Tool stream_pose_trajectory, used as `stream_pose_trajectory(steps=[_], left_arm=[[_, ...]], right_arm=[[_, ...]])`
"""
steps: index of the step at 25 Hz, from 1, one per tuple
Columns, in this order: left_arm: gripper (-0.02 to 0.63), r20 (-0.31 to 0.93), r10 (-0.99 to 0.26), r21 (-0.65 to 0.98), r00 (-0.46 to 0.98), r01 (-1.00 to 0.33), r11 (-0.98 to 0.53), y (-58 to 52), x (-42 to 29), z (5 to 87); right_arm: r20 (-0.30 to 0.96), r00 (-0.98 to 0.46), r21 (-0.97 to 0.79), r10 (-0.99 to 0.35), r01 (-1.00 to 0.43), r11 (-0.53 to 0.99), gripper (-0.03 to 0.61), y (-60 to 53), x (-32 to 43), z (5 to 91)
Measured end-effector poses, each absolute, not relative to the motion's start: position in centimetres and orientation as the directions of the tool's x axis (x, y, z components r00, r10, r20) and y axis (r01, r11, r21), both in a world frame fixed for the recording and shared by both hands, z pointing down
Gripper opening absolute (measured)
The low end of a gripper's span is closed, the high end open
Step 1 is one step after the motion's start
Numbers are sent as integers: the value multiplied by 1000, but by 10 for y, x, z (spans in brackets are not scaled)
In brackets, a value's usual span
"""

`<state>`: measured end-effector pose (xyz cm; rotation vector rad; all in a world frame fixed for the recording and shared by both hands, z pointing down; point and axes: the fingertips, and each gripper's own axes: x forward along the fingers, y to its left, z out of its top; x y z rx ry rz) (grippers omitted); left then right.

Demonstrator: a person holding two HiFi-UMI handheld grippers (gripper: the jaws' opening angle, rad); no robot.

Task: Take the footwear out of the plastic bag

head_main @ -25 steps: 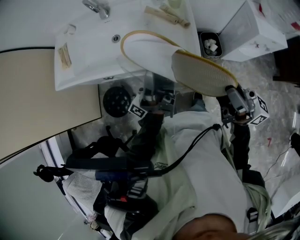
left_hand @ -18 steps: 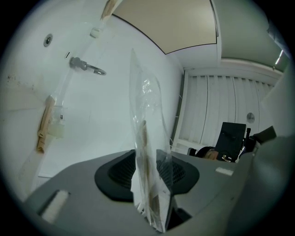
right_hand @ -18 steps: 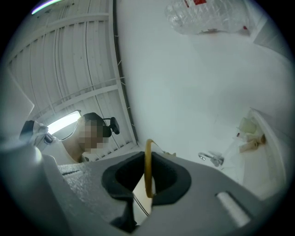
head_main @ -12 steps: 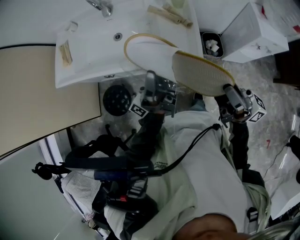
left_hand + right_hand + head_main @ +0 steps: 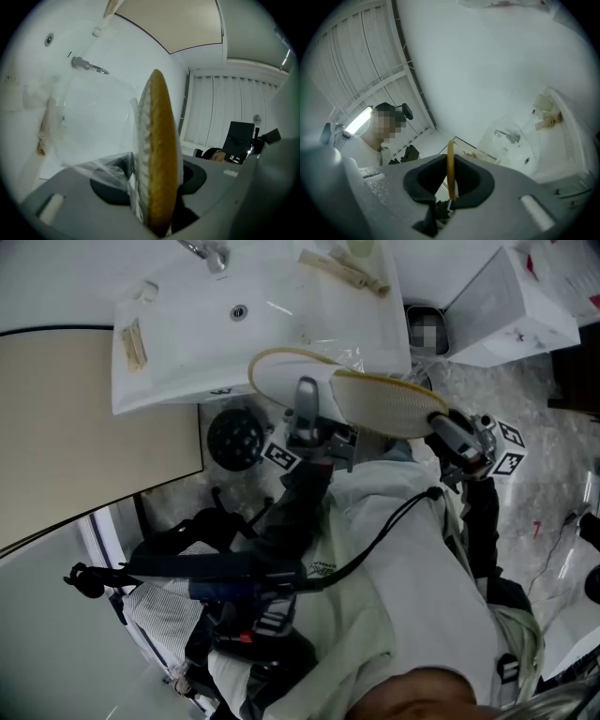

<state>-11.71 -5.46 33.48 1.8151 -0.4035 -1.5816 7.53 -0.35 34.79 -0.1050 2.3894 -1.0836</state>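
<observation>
A white slipper with yellow trim (image 5: 375,401) hangs sole-up over the washbasin's front edge. My right gripper (image 5: 442,426) is shut on its heel rim; in the right gripper view the thin yellow edge (image 5: 451,168) is pinched between the jaws. My left gripper (image 5: 309,416) is at the toe end, and its jaws have just been opening. In the left gripper view the slipper (image 5: 159,154) stands edge-on between the spread jaws. The clear plastic bag (image 5: 89,136) drapes over the left jaw and still wraps the toe.
Just beyond the slipper is a white washbasin (image 5: 187,324) with a tap (image 5: 211,254). Wooden items (image 5: 342,273) lie on its far rim. A small bin (image 5: 427,329) and a white box (image 5: 525,306) stand to the right, a beige panel (image 5: 84,427) to the left.
The slipper and the right gripper have come down, from over the basin to its front edge. The left gripper's jaws have spread, and one finger now shows beside the toe.
</observation>
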Motion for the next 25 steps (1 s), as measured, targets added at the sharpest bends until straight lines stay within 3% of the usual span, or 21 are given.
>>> stream_pose_trajectory(steps=[7,15,25], left_arm=[[164,-709,-665,704,234,196,-682,-60,-112,347],[133,-691,-692,722,210,161,-672,-64,-122,353],[133,-630,-752,775,194,96,-625,-69,-134,368]], right_arm=[[-373,-879,-714,-297,68,697,43,-11,81,366],[-427,-825,-699,-369,43,714,58,-19,109,371],[-275,-709,-770,-650,-243,590,58,-52,158,401]])
